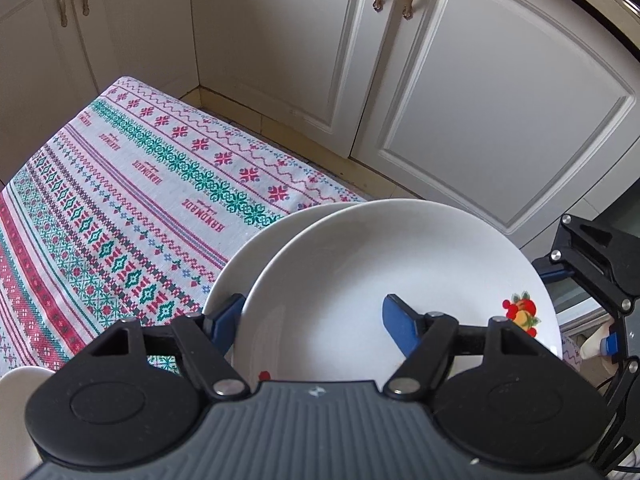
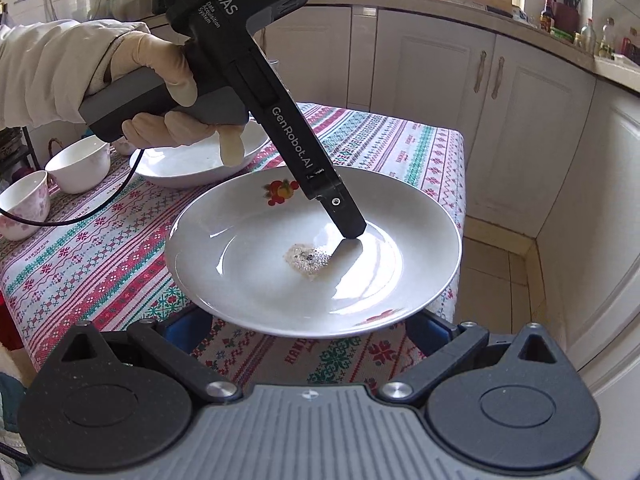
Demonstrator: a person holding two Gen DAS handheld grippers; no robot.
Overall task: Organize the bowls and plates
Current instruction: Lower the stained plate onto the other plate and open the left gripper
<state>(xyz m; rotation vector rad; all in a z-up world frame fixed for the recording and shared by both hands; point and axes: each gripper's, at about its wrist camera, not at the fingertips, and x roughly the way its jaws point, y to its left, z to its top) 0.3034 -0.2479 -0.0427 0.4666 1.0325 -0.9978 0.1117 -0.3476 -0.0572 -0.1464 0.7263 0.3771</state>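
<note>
Plate (image 1: 360, 280) between left hand-held gripper (image 1: 316, 320) fingers

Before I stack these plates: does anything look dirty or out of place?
Yes. The fruit-print plate has a grainy, speckled patch of residue near its centre, just beside the left claw fingertip. It also overhangs the table's near edge.

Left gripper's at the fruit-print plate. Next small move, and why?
Probably close the left gripper on the rim of the plate. Its jaws stand open astride that rim, one finger inside the dish and the other outside, so nothing is clamped yet. The right gripper is open too, its fingers reaching under the near edge, so a lift now would likely be unsteady.
</note>
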